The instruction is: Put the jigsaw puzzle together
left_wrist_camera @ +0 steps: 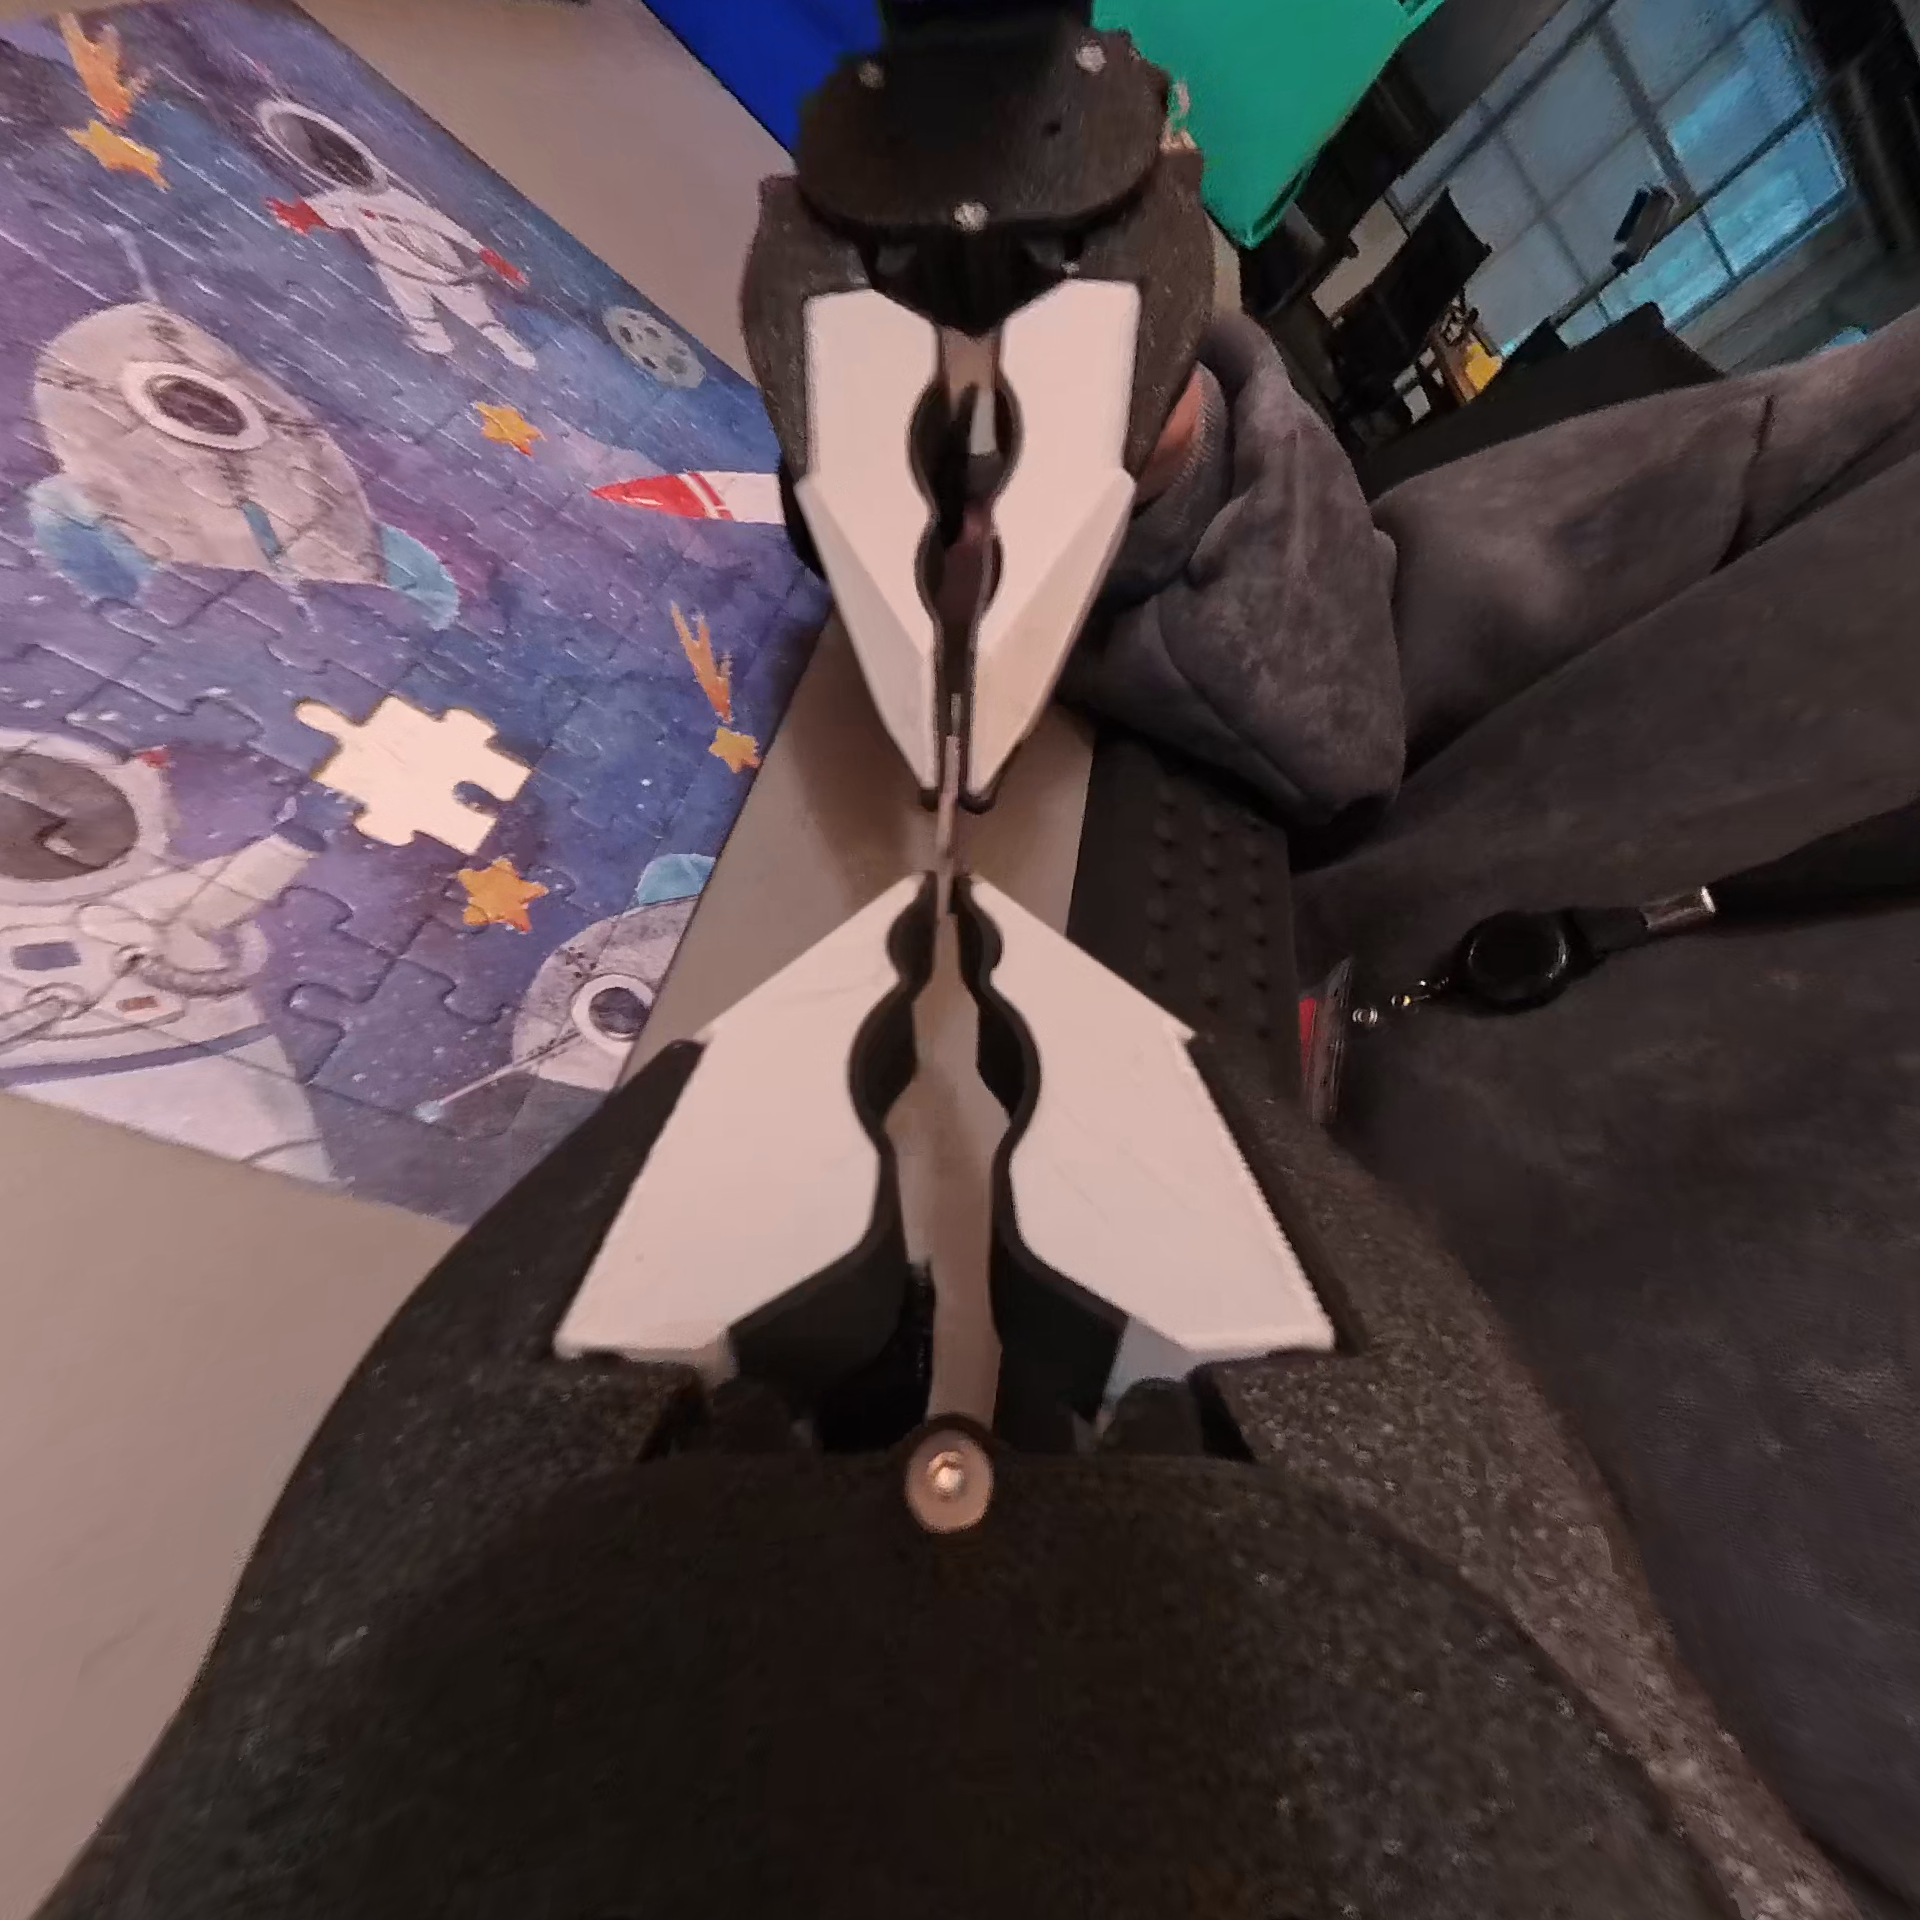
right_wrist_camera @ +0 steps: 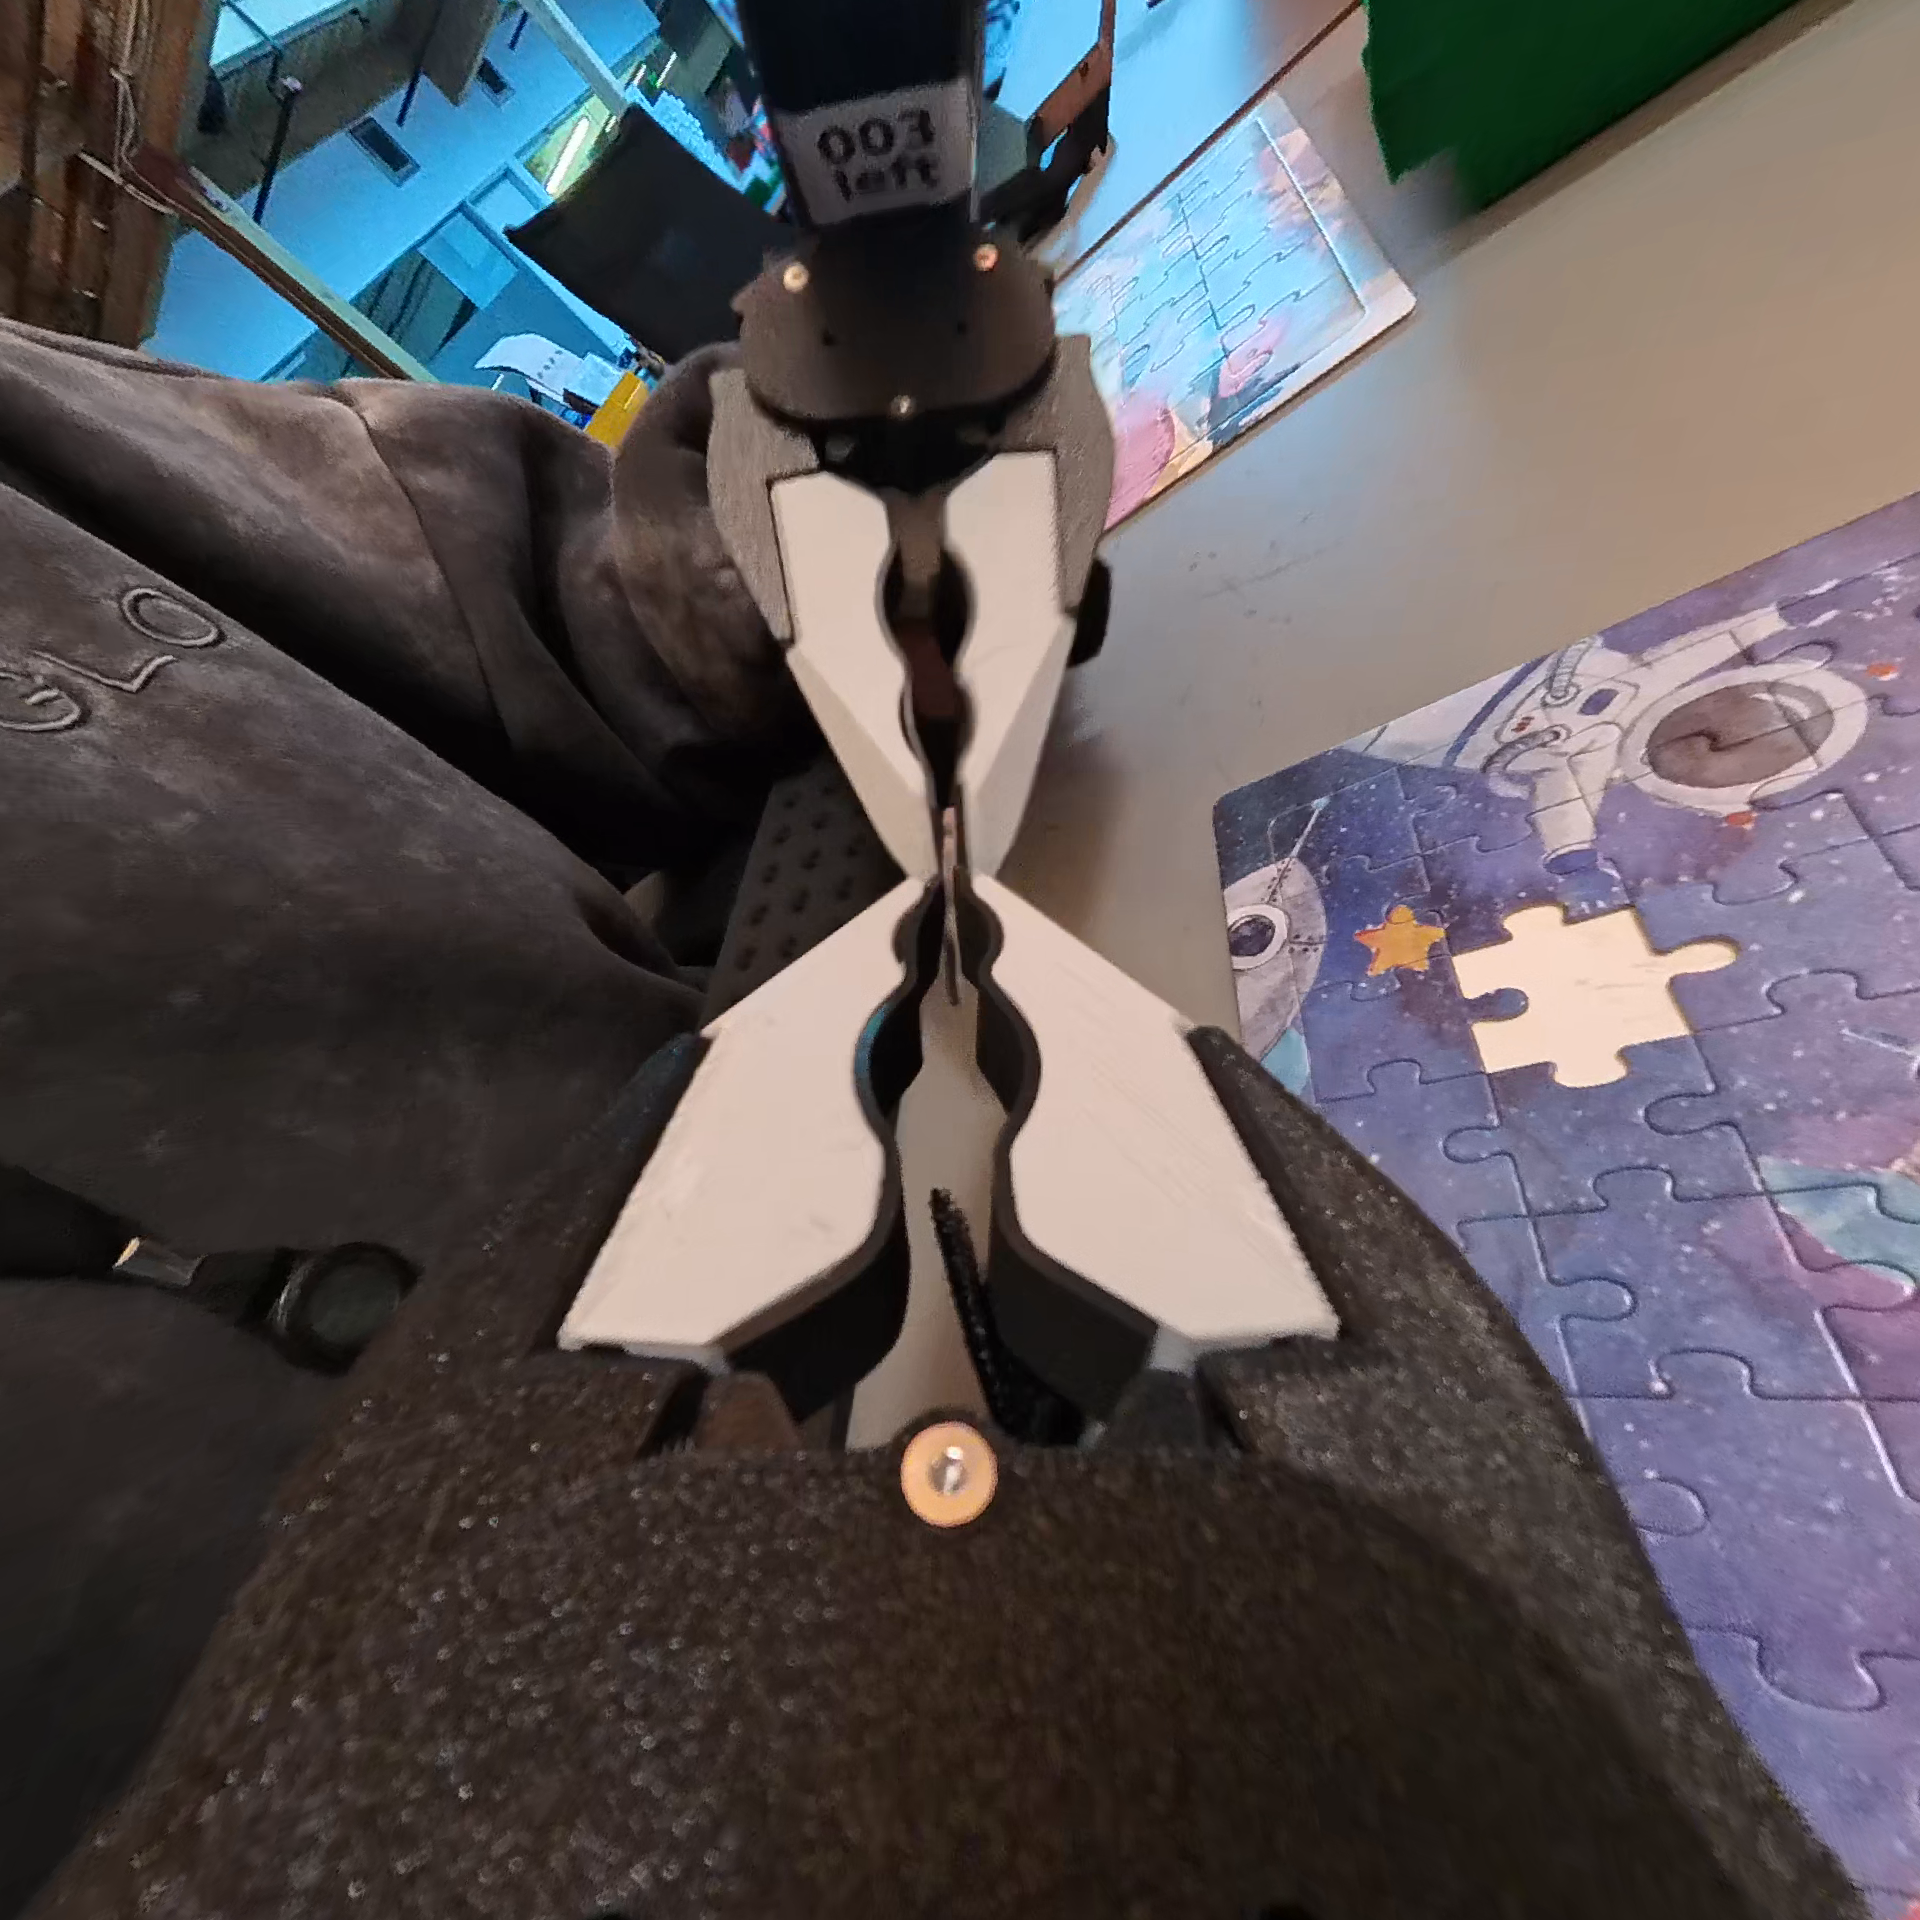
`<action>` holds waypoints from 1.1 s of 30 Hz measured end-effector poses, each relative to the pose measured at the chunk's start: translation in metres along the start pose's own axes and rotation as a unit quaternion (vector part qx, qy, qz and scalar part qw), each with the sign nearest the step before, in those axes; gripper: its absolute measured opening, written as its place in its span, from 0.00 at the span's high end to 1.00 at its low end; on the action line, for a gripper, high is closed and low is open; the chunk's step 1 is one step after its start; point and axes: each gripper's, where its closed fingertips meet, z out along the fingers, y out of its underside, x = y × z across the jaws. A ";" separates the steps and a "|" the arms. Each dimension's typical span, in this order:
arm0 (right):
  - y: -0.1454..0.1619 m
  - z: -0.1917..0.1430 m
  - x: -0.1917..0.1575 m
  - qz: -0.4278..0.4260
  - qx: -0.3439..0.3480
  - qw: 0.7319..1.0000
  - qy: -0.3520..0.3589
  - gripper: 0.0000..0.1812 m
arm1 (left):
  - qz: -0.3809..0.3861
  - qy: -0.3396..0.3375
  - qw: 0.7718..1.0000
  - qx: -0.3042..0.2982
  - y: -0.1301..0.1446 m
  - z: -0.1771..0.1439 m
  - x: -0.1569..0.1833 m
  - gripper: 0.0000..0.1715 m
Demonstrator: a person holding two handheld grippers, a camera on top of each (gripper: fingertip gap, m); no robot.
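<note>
Where the two tools meet tip to tip above the table [left_wrist_camera: 156, 1351] edge, a loose puzzle piece [right_wrist_camera: 951, 935] hangs edge-on between them, showing only as a thin sliver. The right tool [right_wrist_camera: 948, 883] is clamped on it. The left tool [left_wrist_camera: 942, 883] has its fingers drawn nearly together at the piece's far edge, though I cannot tell whether they bite. The jigsaw puzzle [left_wrist_camera: 312, 520], a space scene with astronauts, lies flat on the table at about ten o'clock from the tips in the left wrist view. Its one bare gap [left_wrist_camera: 416, 774] sits near nine o'clock there, and at three o'clock in the right view. I judge the piece light, thin and fairly stiff card, apt to pivot or slip if pinched by a knob. Better to hold it across its flat body, leaving the edges free to seat. A second puzzle [right_wrist_camera: 1226, 312] lies farther off, at one o'clock in the right view.
</note>
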 end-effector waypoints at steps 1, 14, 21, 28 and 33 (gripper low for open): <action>-0.001 0.000 0.000 -0.001 0.003 1.000 -0.001 0.99 | 0.008 -0.002 1.000 0.000 0.000 0.003 0.001 0.99; -0.004 -0.006 0.048 -0.273 -0.089 0.896 0.338 0.75 | -0.206 -0.038 0.970 0.119 -0.018 -0.012 -0.044 1.00; -0.003 -0.004 0.056 -0.290 -0.100 0.886 0.348 0.88 | -0.223 -0.035 0.968 0.107 -0.013 -0.005 -0.048 0.99; 0.004 -0.006 0.067 -0.309 -0.128 0.869 0.365 0.82 | -0.248 -0.012 0.966 0.078 -0.010 0.007 -0.052 0.99; 0.012 -0.007 0.076 -0.301 -0.155 0.869 0.362 0.83 | -0.223 -0.037 0.973 0.033 -0.005 0.012 -0.061 0.99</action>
